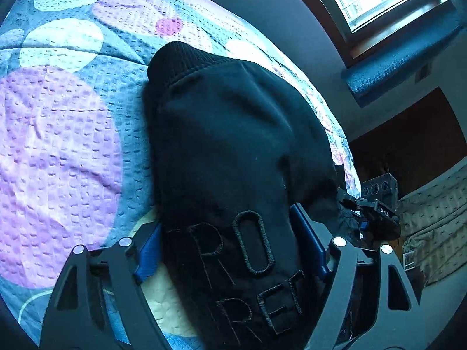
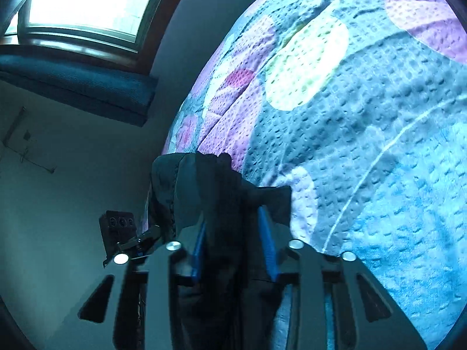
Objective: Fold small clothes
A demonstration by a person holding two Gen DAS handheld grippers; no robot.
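Observation:
A black garment with raised stitched letters and a ribbed band at its far end lies on a quilted bedspread with purple, white and blue circles. My left gripper stands wide, its blue pads against both sides of the thick cloth. At the right of the left wrist view, my right gripper holds the garment's edge. In the right wrist view, the right gripper is shut on a bunched fold of the black garment at the edge of the bedspread. The left gripper shows at lower left.
The bed's edge runs beside both grippers, with dim floor beyond. A bright window with a blue padded ledge lies past the bed. Dark wooden furniture and a pale quilted surface stand at the right.

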